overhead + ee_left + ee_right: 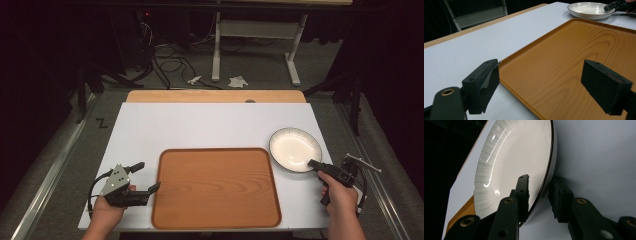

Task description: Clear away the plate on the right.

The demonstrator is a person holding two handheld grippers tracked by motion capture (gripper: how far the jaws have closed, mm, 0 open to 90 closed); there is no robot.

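Your left hand (107, 207) is resting low at the near-left, holding the left gripper (147, 177) level with its jaws standing wide apart and nothing between them. Your right hand (341, 196) is gripping the right gripper (314, 163) and pointing it forward-left; its jaws are standing narrow, one above and one below a thin edge, seemingly pinching it.

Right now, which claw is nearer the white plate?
Right. The right claw straddles the white plate at its near rim, one jaw inside and one outside. The left claw sits open across the wooden tray, at its left edge.
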